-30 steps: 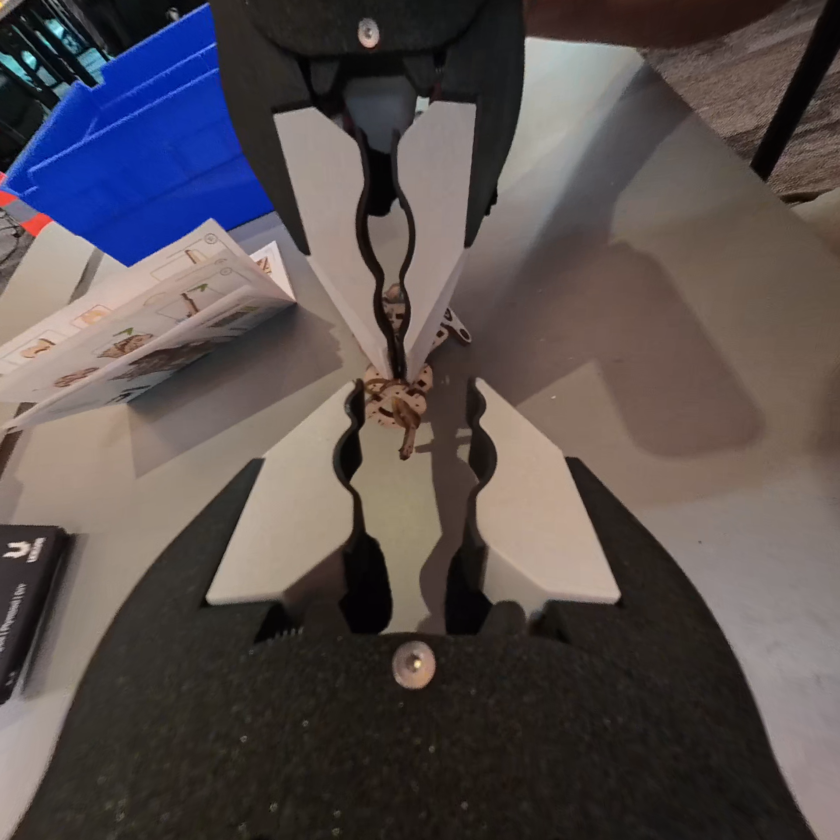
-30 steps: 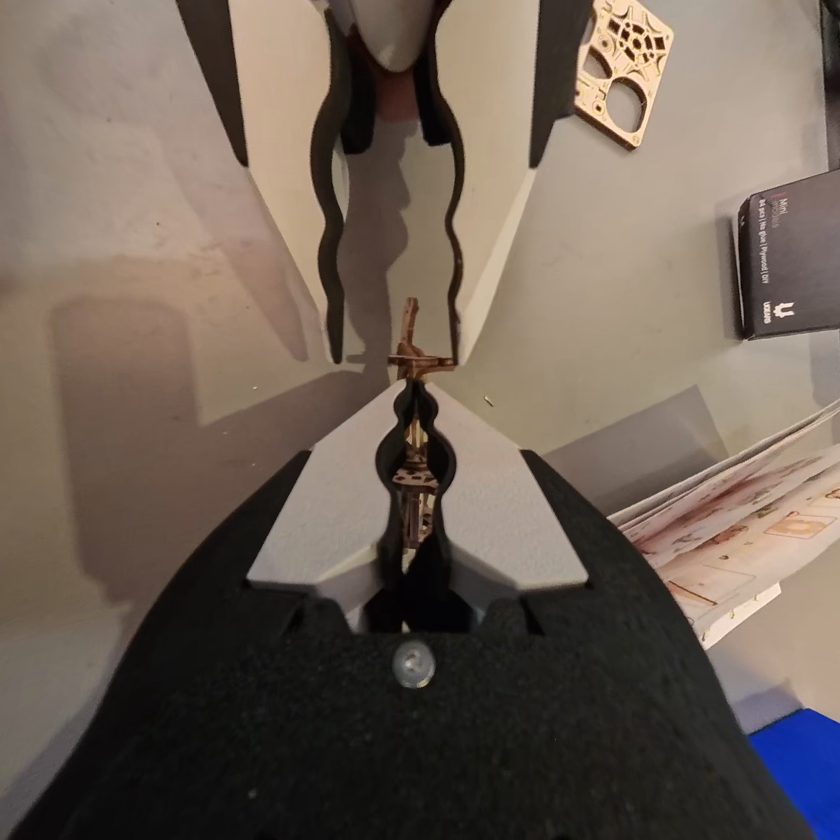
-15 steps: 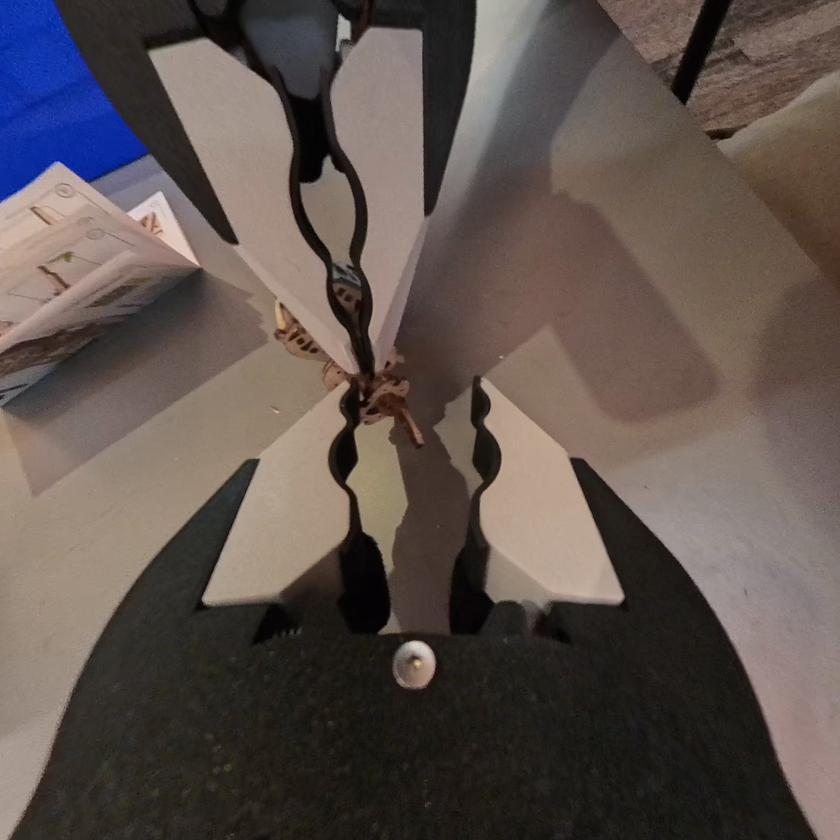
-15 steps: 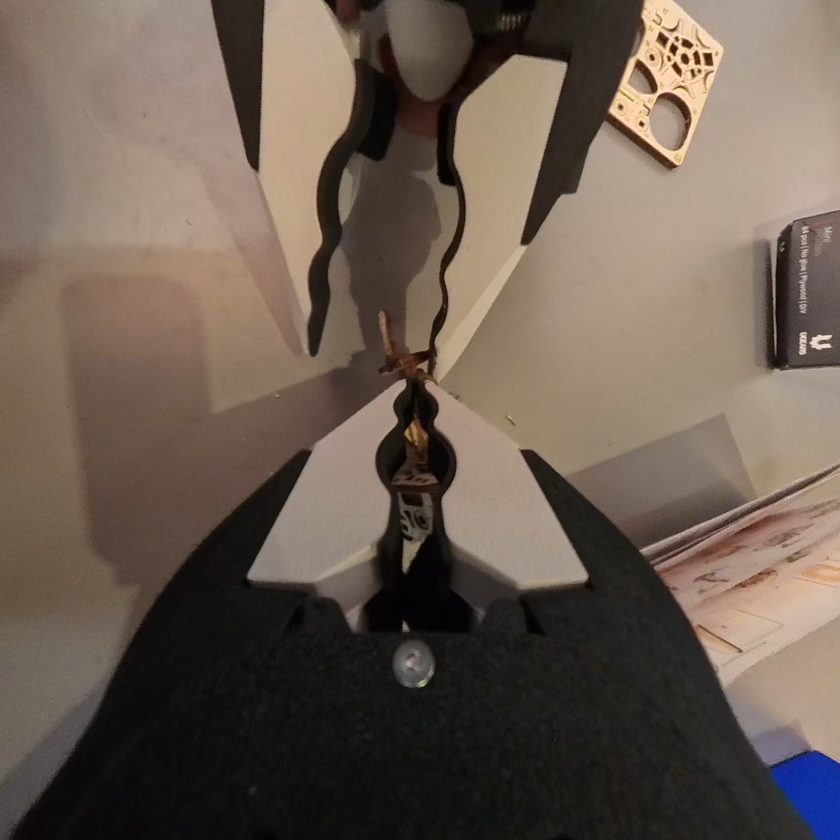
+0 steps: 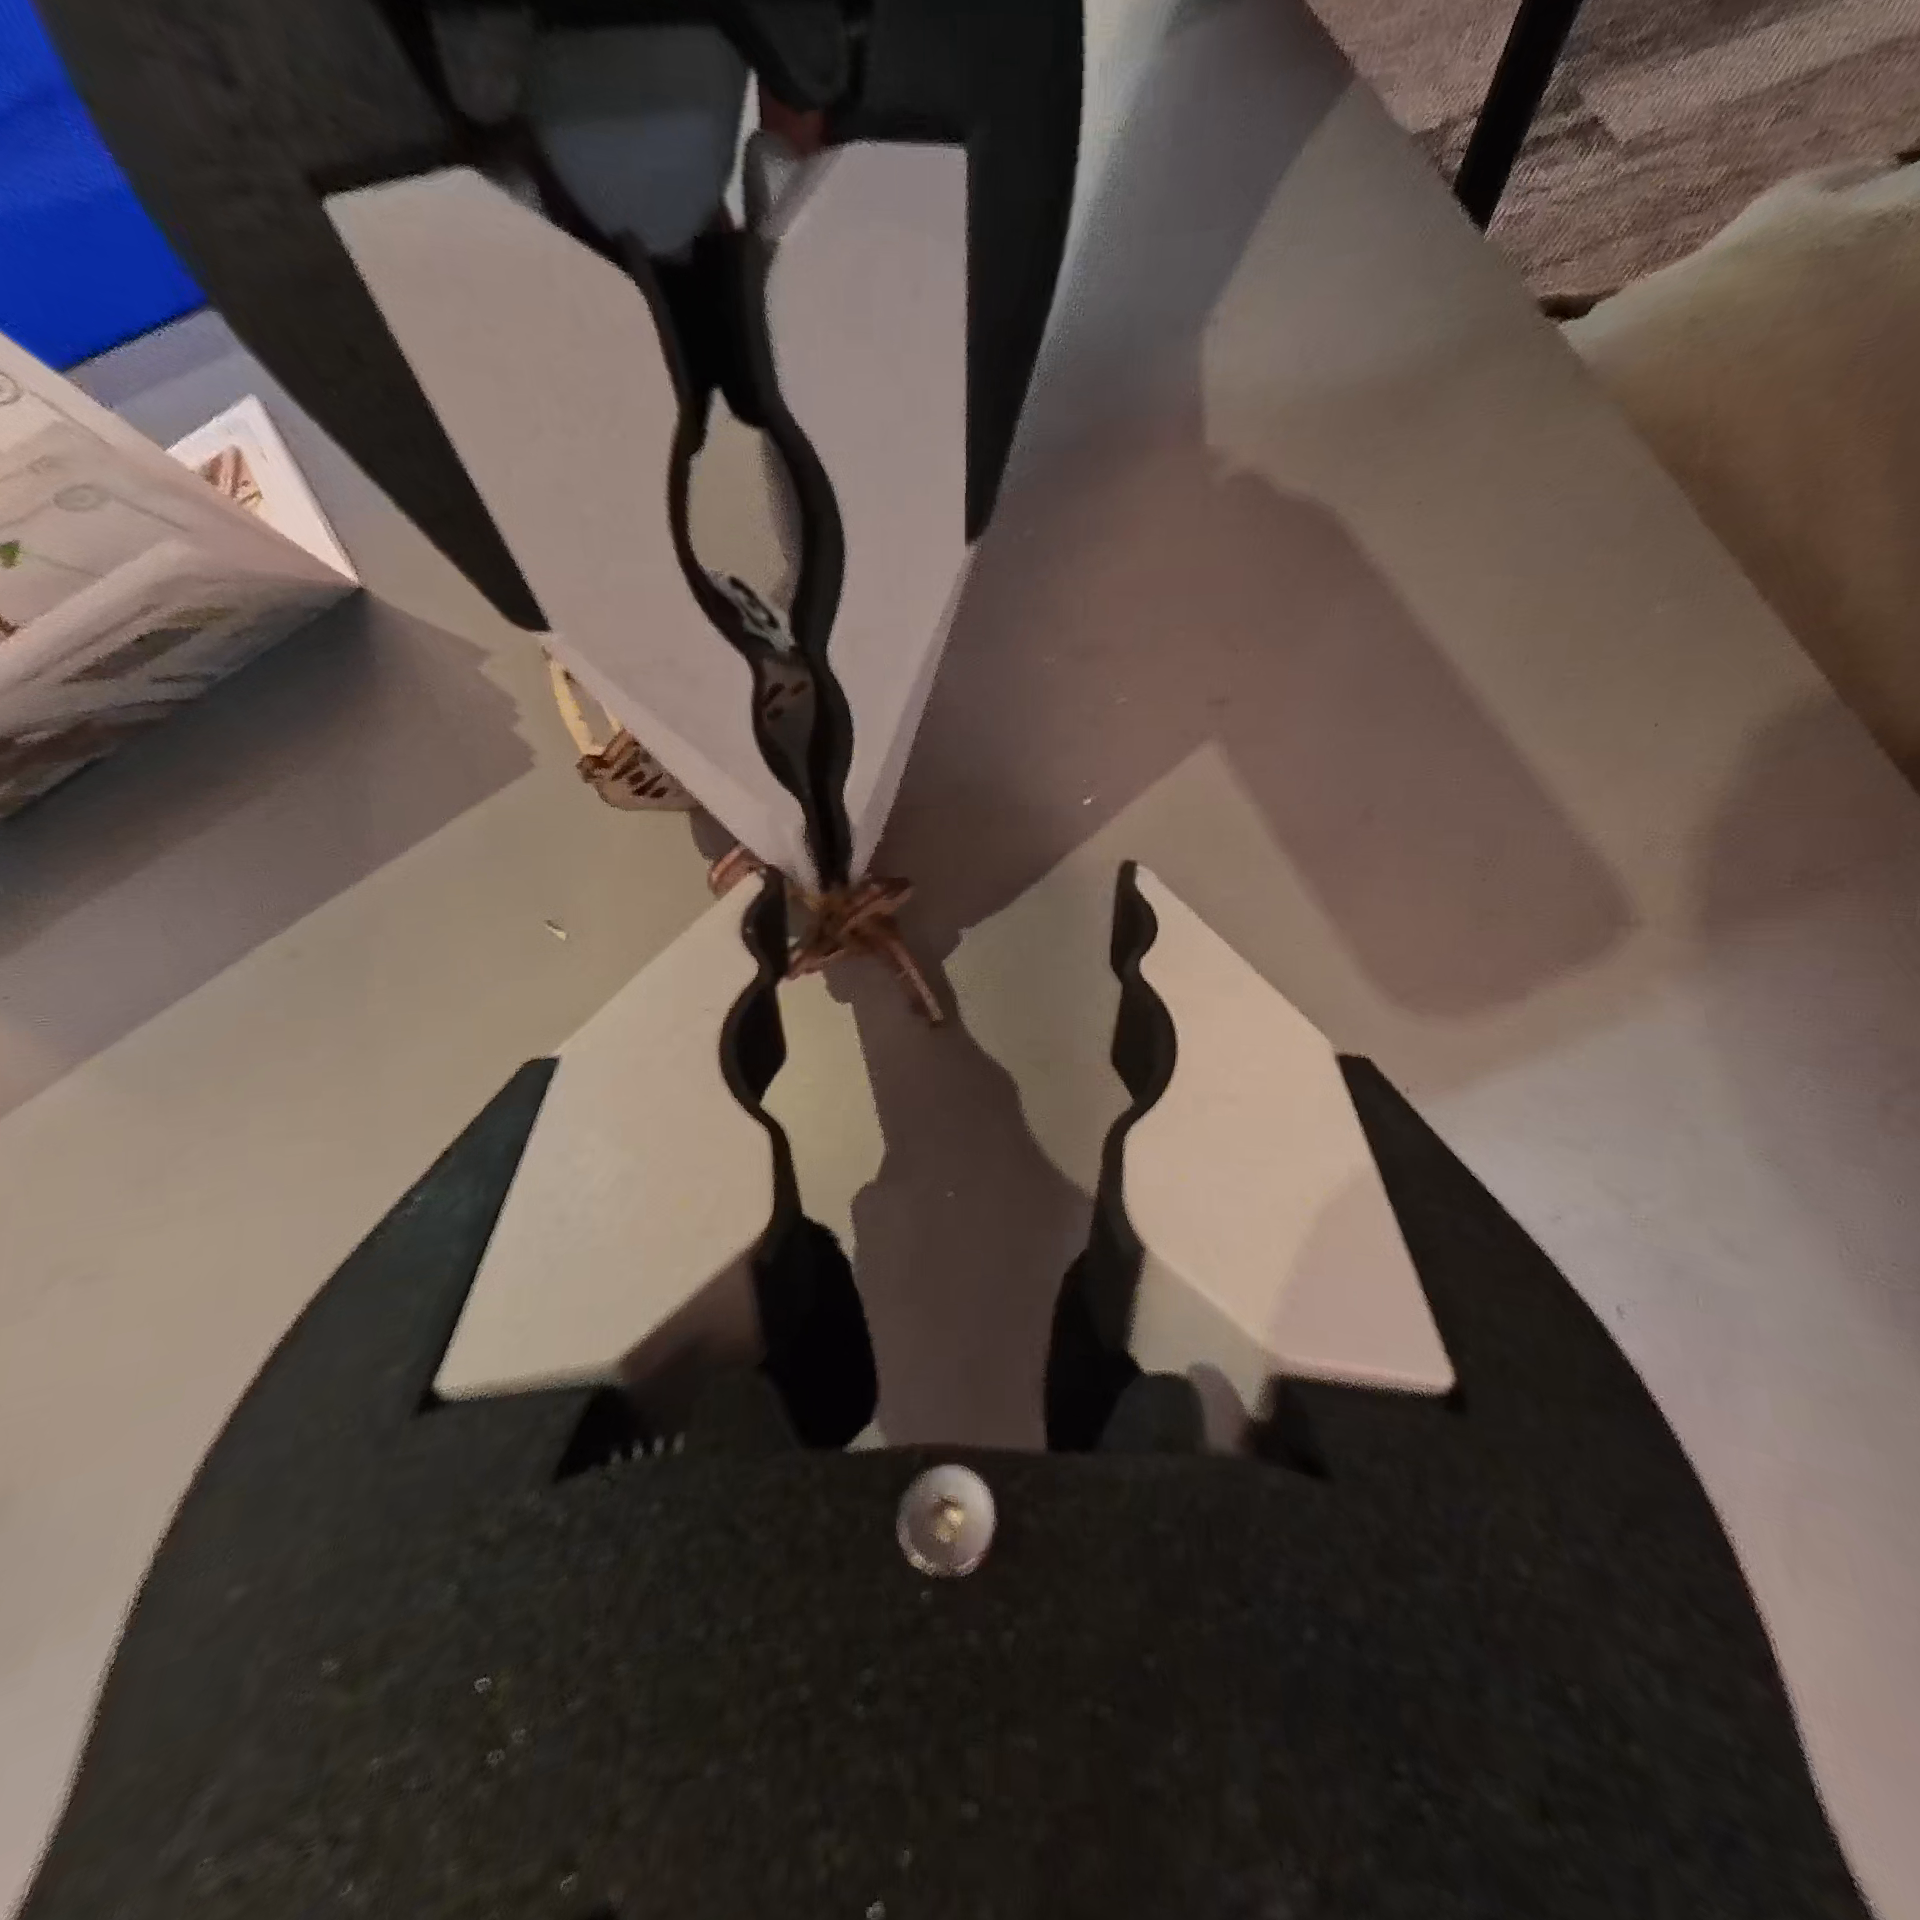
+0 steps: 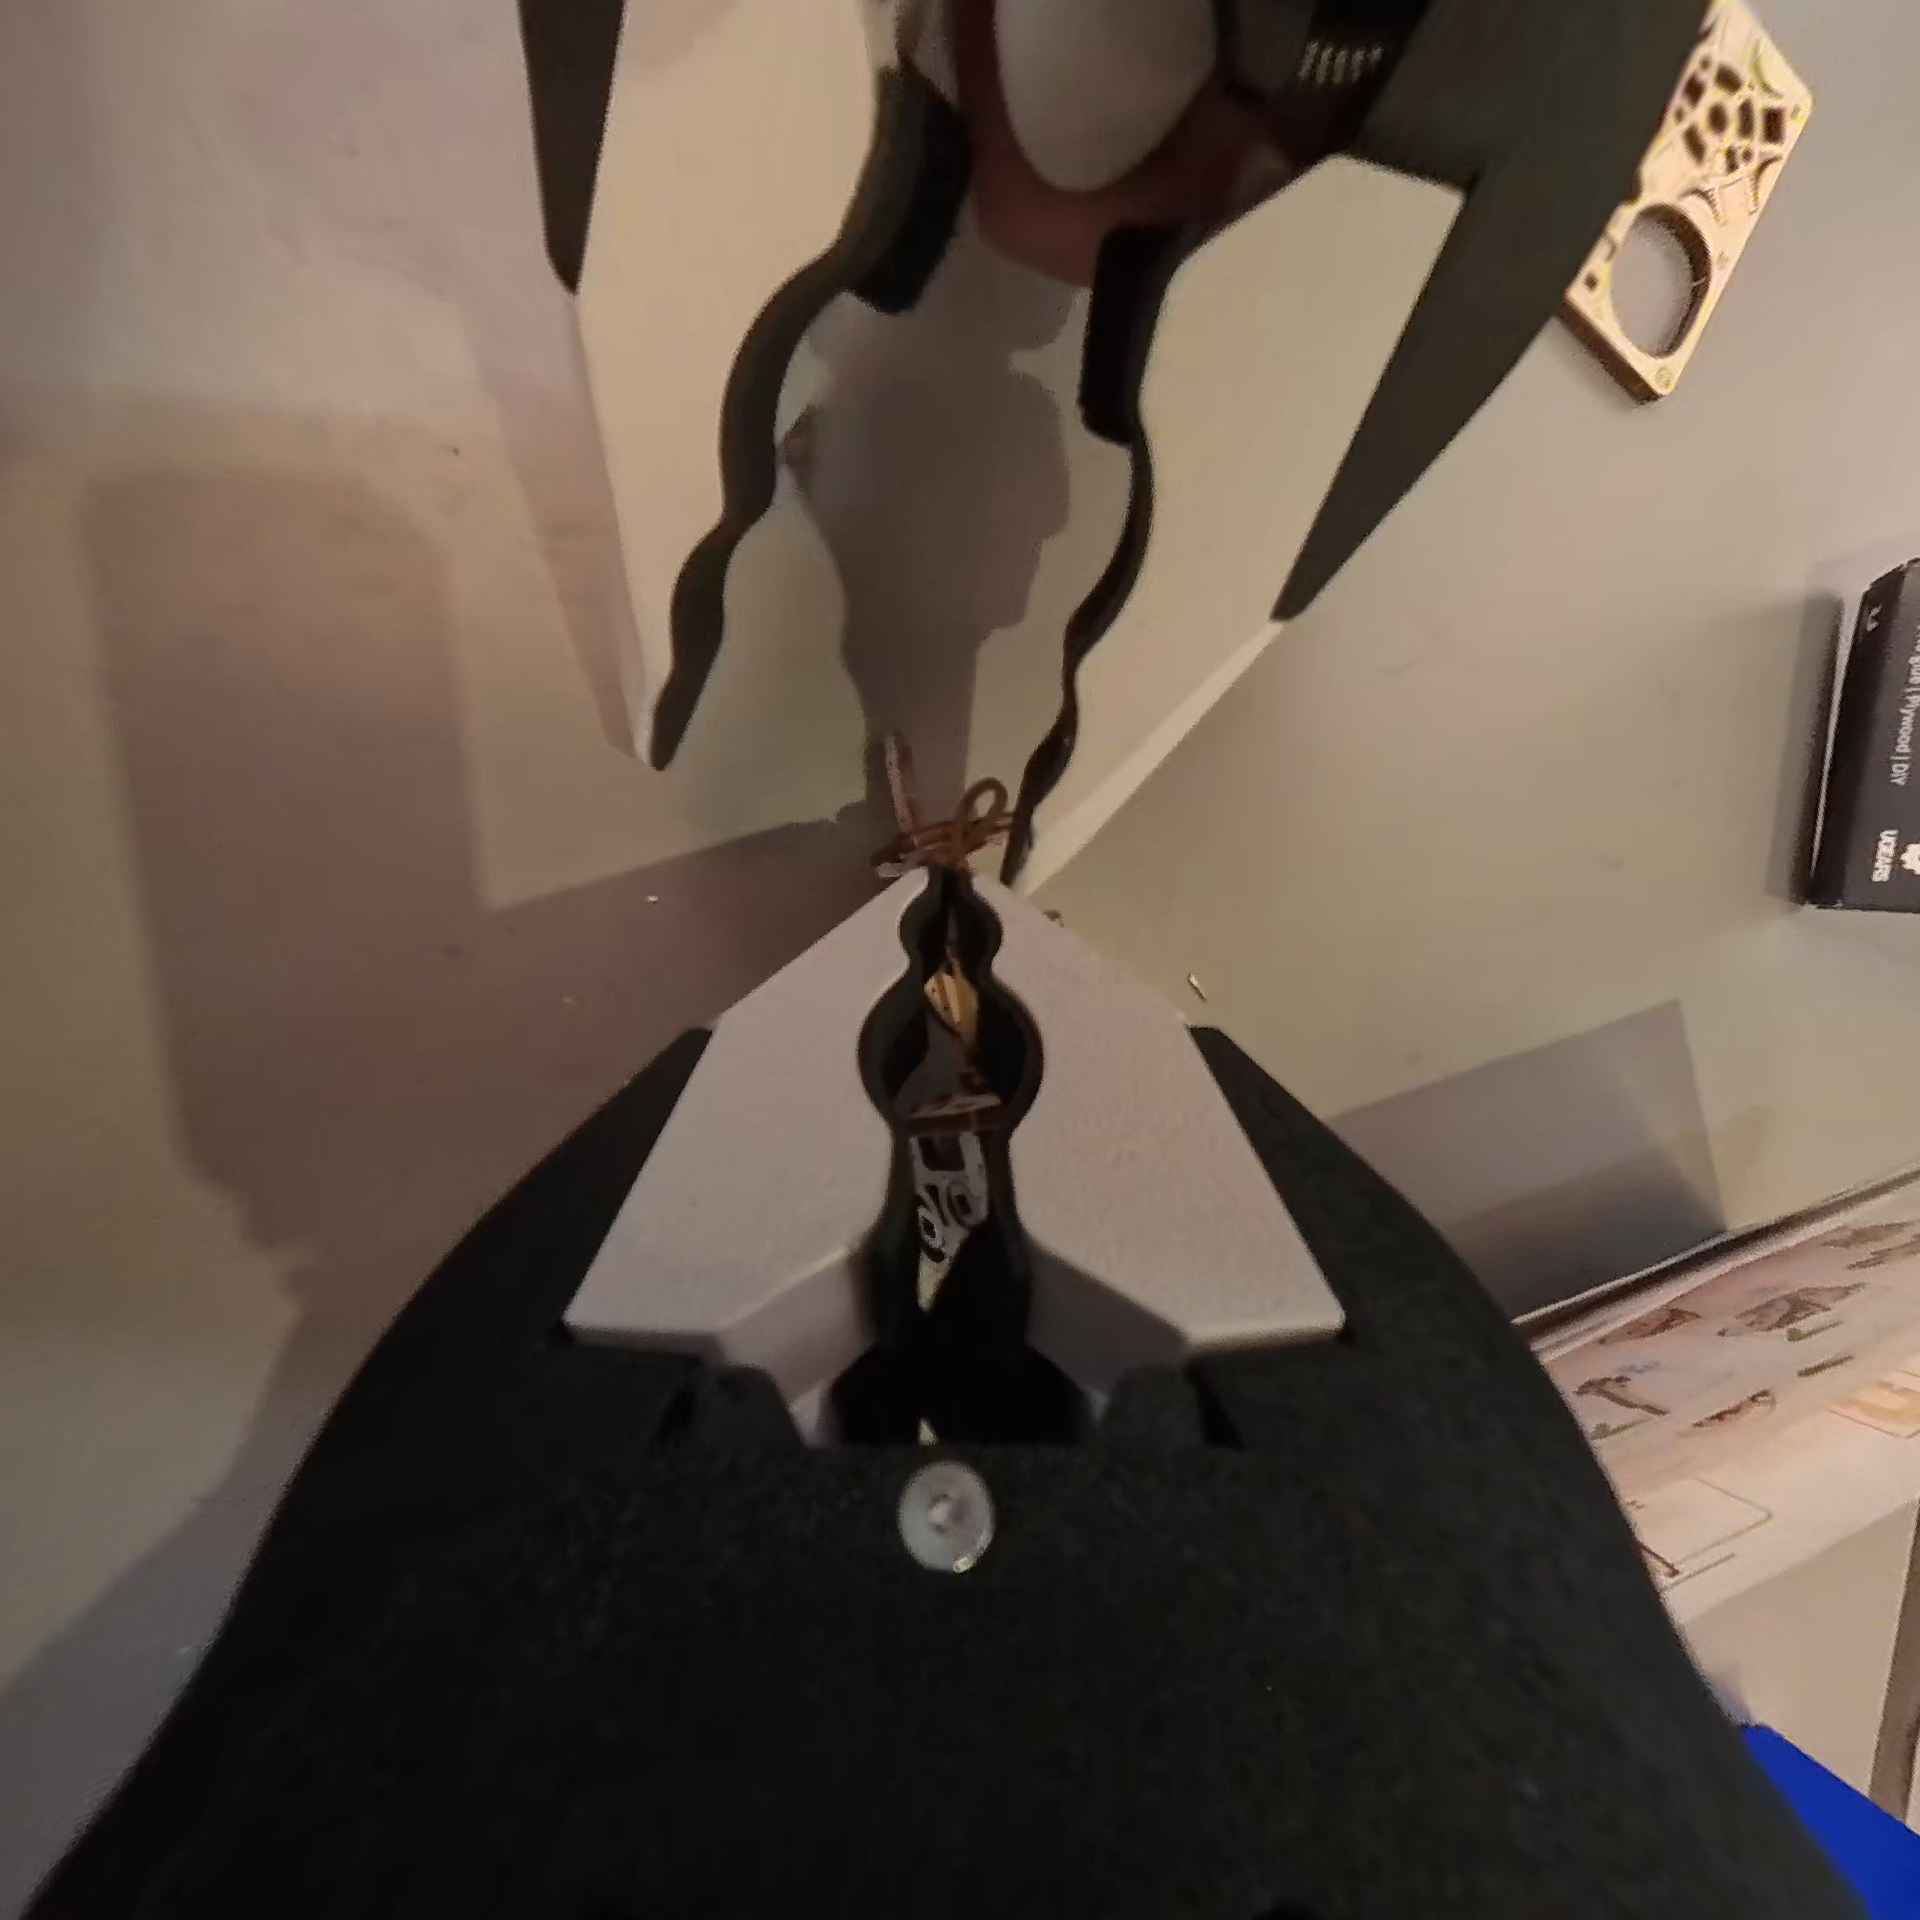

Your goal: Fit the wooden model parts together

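Observation:
My right gripper (image 6: 951, 888) is shut on a small wooden model piece (image 6: 940, 831). A round openwork part and a short peg stick out beyond its tips, and more of the piece shows between its pads. In the left wrist view the right gripper (image 5: 826, 862) comes down from the top, holding the model piece (image 5: 852, 925) just above the grey table (image 5: 1558, 1195). My left gripper (image 5: 945, 894) is open and empty and faces the right one tip to tip. One of its fingertips (image 5: 769, 904) is right beside the piece. The left gripper (image 6: 842, 805) also shows in the right wrist view.
Loose wooden parts (image 5: 623, 779) lie behind the right gripper. An instruction booklet (image 5: 114, 623) and a blue bin (image 5: 62, 208) are at the left. In the right wrist view are a laser-cut wooden sheet (image 6: 1704, 208), a black box (image 6: 1870, 748) and the booklet (image 6: 1714, 1382).
The two grippers have closed in on each other. The model piece now sits at the left gripper's fingertip instead of ahead of it. The right gripper stays shut, the left stays open.

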